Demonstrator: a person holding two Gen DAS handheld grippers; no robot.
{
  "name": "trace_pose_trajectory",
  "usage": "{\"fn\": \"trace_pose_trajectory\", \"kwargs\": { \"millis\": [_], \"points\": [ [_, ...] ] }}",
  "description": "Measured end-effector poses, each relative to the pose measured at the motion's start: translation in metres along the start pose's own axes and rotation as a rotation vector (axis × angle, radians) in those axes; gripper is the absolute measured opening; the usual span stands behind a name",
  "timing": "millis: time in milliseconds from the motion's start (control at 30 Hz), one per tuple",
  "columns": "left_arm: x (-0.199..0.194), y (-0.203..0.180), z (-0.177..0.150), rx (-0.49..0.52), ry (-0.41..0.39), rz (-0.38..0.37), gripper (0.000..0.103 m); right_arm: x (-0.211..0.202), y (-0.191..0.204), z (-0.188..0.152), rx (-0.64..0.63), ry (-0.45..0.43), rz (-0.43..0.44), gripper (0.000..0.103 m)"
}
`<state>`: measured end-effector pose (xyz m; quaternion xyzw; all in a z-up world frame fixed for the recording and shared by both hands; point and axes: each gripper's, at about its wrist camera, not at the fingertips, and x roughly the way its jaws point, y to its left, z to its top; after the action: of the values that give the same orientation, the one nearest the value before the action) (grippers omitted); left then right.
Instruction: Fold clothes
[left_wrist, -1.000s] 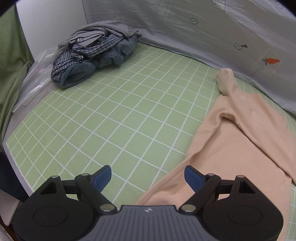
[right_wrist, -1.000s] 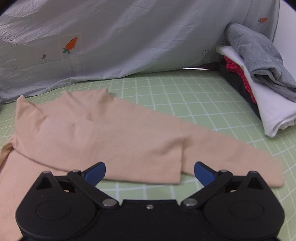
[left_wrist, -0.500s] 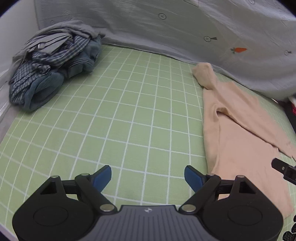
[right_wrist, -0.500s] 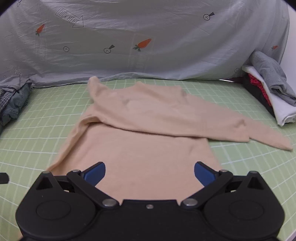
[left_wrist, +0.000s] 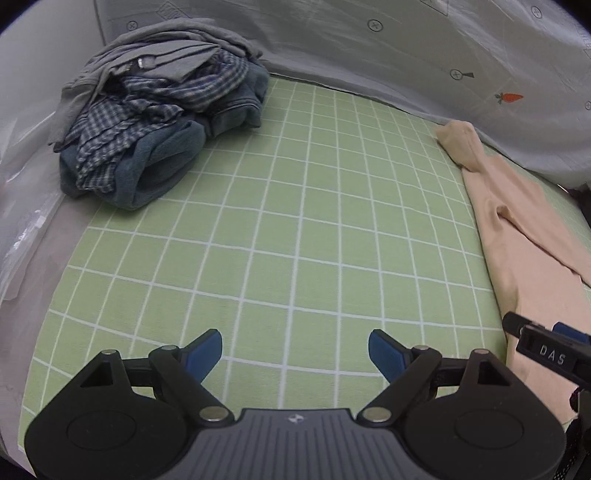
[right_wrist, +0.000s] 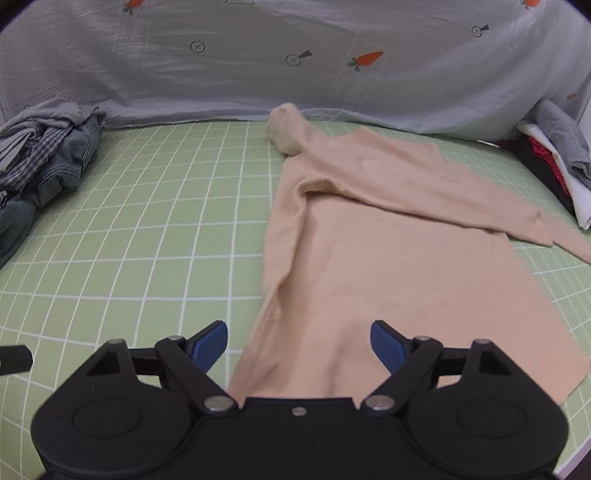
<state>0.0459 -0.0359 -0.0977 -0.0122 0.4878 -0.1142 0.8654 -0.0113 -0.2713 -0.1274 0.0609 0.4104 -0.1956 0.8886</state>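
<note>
A beige long-sleeved top (right_wrist: 388, 251) lies flat on the green grid mat (right_wrist: 166, 229), with one sleeve folded across its chest toward the right. My right gripper (right_wrist: 299, 343) is open and empty, just above the top's near hem. My left gripper (left_wrist: 295, 354) is open and empty over bare mat, left of the top (left_wrist: 517, 229). The tip of the right gripper (left_wrist: 546, 354) shows at the right edge of the left wrist view.
A heap of unfolded clothes, denim, plaid and grey (left_wrist: 147, 118), sits at the mat's far left; it also shows in the right wrist view (right_wrist: 44, 155). A stack of folded clothes (right_wrist: 554, 158) sits at the far right. A grey carrot-print sheet (right_wrist: 295, 59) hangs behind.
Both grippers have pulled back toward the near edge and turned. The right gripper has gone from over the folded sleeve to the top's hem. The left has moved left of the top.
</note>
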Motion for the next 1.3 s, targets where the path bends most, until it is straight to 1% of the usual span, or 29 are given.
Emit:
{"fn": "trace_pose_trajectory", "kwargs": {
  "millis": [67, 100, 133, 167, 233, 300, 333, 433, 533, 600, 700, 767, 867, 1000, 1067, 1167, 1200, 1233, 1267, 1300],
  "points": [
    [0.001, 0.004, 0.002, -0.009, 0.002, 0.001, 0.087, 0.003, 0.006, -0.003, -0.018, 0.024, -0.027, 0.072],
    [0.002, 0.005, 0.003, -0.011, 0.004, 0.0, 0.087, 0.005, 0.008, -0.004, -0.028, 0.036, -0.043, 0.06],
    [0.002, 0.006, 0.004, -0.014, 0.006, -0.001, 0.087, 0.006, 0.008, -0.004, -0.026, 0.044, -0.042, 0.046],
    [0.003, 0.007, 0.005, -0.017, 0.008, -0.003, 0.087, 0.007, 0.006, -0.004, -0.019, 0.05, -0.034, 0.039],
    [0.004, 0.003, 0.007, -0.01, 0.009, -0.013, 0.087, 0.007, 0.001, -0.003, -0.004, 0.058, -0.014, 0.015],
    [0.005, -0.004, 0.009, 0.004, 0.006, -0.026, 0.087, 0.004, -0.005, -0.003, 0.012, 0.05, 0.014, 0.007],
    [0.006, -0.008, 0.01, 0.01, 0.004, -0.031, 0.087, 0.002, -0.008, -0.002, 0.023, 0.044, 0.03, 0.005],
    [0.008, -0.023, 0.011, 0.025, 0.003, -0.044, 0.087, -0.007, -0.022, 0.0, 0.058, 0.017, 0.089, 0.003],
    [0.011, -0.04, 0.011, 0.038, 0.004, -0.056, 0.087, -0.018, -0.04, 0.006, 0.084, -0.029, 0.122, 0.003],
    [0.013, -0.053, 0.01, 0.04, 0.002, -0.062, 0.087, -0.024, -0.057, 0.01, 0.114, -0.056, 0.133, 0.003],
    [0.015, -0.078, 0.007, 0.031, 0.002, -0.07, 0.087, -0.026, -0.086, 0.013, 0.131, -0.075, 0.123, 0.003],
    [0.016, -0.095, 0.004, 0.028, 0.003, -0.07, 0.087, -0.022, -0.107, 0.013, 0.125, -0.069, 0.112, 0.003],
    [0.014, -0.118, -0.003, 0.043, 0.008, -0.052, 0.087, -0.005, -0.136, 0.009, 0.126, -0.02, 0.113, 0.003],
    [0.012, -0.144, -0.015, 0.058, 0.022, -0.018, 0.087, 0.021, -0.15, 0.003, 0.053, 0.053, 0.122, 0.004],
    [0.012, -0.151, -0.023, 0.057, 0.038, 0.004, 0.087, 0.03, -0.15, -0.002, 0.001, 0.082, 0.118, 0.007],
    [0.013, -0.157, -0.03, 0.035, 0.062, 0.032, 0.087, 0.033, -0.151, -0.008, -0.074, 0.08, 0.126, 0.014],
    [0.013, -0.159, -0.031, 0.025, 0.067, 0.043, 0.087, 0.033, -0.152, -0.008, -0.102, 0.081, 0.13, 0.017],
    [0.014, -0.161, -0.03, 0.015, 0.069, 0.053, 0.087, 0.032, -0.153, -0.007, -0.124, 0.083, 0.133, 0.022],
    [0.014, -0.164, -0.029, 0.005, 0.067, 0.057, 0.087, 0.031, -0.157, -0.005, -0.123, 0.085, 0.146, 0.025],
    [0.015, -0.167, -0.027, -0.005, 0.063, 0.058, 0.087, 0.029, -0.163, -0.004, -0.114, 0.087, 0.164, 0.031]
  ]
}}
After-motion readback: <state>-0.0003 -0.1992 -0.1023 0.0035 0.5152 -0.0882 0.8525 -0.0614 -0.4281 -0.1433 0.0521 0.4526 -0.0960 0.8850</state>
